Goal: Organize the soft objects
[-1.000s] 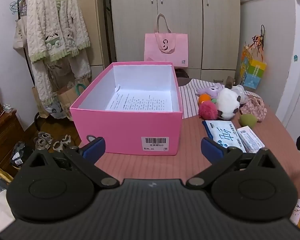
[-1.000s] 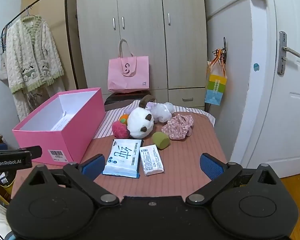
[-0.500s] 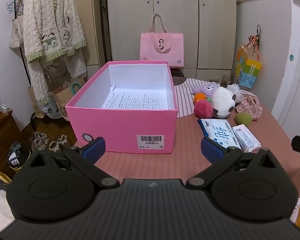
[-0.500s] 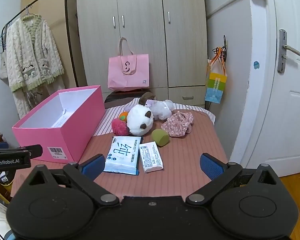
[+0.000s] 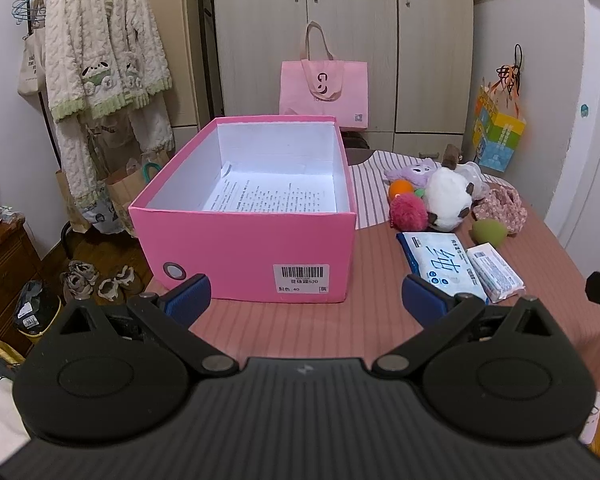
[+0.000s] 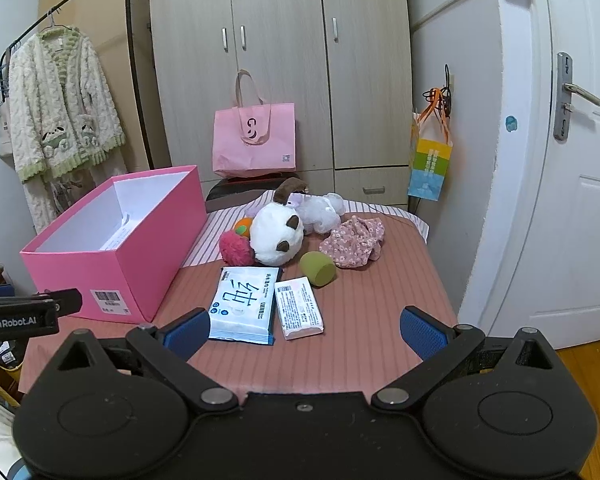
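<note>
On the table point(image 6: 360, 344), nothing is packed yet: the pink box point(image 5: 244, 252) holds only a printed sheet point(image 5: 272, 196), and the soft things lie in a heap to its right. Both tools hang back from the work. The left gripper point(image 5: 304, 292) faces the box front, fingers spread wide and holding nothing; the right gripper point(image 6: 304, 328) faces the heap, fingers likewise spread and bare.

I judge this the opening step, before any pick. Next, the right gripper needs to go forward to a near item, perhaps the tissue pack point(image 6: 246, 302) or the small pack point(image 6: 300, 308) beside it, close on it, then carry it left over the box rim.

Behind these sit a green ball point(image 6: 318, 268), white plush point(image 6: 278, 234), red pompom point(image 6: 234, 246) and floral cloth point(image 6: 354, 242).

Writing: "GenRobot.AI" on the left tool's side in the right view; a barcode label point(image 5: 301, 278) on the box reads "520" and "40"; the tissue pack bears a large Chinese character.
</note>
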A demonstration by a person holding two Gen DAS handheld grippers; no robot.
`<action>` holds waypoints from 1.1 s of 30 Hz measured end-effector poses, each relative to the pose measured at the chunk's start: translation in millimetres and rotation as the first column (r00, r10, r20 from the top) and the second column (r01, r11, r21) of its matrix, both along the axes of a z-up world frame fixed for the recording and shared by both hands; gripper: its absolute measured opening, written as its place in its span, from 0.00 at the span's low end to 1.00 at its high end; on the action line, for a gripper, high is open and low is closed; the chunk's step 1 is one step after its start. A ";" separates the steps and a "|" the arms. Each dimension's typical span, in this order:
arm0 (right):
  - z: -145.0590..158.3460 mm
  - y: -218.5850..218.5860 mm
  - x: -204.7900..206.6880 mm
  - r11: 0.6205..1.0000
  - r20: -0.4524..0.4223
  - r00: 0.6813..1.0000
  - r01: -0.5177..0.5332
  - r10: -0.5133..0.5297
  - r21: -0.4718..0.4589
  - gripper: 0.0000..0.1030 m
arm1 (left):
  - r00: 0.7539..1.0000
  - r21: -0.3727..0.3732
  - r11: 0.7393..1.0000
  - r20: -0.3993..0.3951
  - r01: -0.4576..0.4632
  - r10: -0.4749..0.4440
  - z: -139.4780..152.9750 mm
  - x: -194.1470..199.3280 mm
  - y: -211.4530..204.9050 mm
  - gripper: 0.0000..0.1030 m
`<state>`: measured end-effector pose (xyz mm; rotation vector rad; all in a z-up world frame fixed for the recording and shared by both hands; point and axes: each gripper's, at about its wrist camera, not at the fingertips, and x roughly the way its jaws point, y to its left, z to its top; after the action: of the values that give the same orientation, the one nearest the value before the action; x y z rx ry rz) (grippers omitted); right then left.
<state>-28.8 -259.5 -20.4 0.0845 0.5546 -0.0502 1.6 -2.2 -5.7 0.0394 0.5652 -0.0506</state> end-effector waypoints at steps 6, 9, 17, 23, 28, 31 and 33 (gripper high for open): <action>0.5 -0.5 -0.2 1.000 0.003 1.000 0.001 -0.001 0.001 1.00 | 1.000 0.000 1.000 -0.003 0.009 -0.009 -1.3 -1.9 -0.4 1.00; -0.5 -1.7 -1.4 1.000 0.009 1.000 -0.003 0.003 0.007 1.00 | 1.000 0.005 1.000 -0.006 0.016 -0.016 -2.6 -3.7 -1.1 1.00; -6.2 -2.6 -0.9 1.000 -0.001 1.000 -0.006 0.006 0.012 1.00 | 1.000 0.005 1.000 -0.017 0.019 -0.019 -4.2 -2.7 -1.5 1.00; -4.9 -5.7 1.4 1.000 0.005 1.000 -0.008 0.008 0.007 1.00 | 1.000 0.018 0.999 0.010 0.028 -0.029 -3.3 -1.0 -7.1 1.00; 0.5 -9.1 4.2 0.999 0.034 0.999 -0.032 0.032 -0.002 1.00 | 0.999 -0.013 0.999 0.029 0.044 -0.044 -0.2 5.3 -10.9 1.00; 1.8 -11.5 5.5 0.999 0.081 0.996 -0.046 0.046 -0.008 1.00 | 0.998 -0.046 0.998 0.040 0.052 -0.051 0.0 11.8 -13.1 0.99; -0.7 -14.5 8.1 0.999 0.111 0.993 -0.050 0.051 -0.011 1.00 | 0.996 -0.049 0.996 0.049 0.072 -0.069 -1.9 16.6 -18.1 0.99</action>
<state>-20.6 -274.0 -21.2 0.0652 0.4451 0.0019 18.1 -20.3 -7.6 0.0115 0.5154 -0.1323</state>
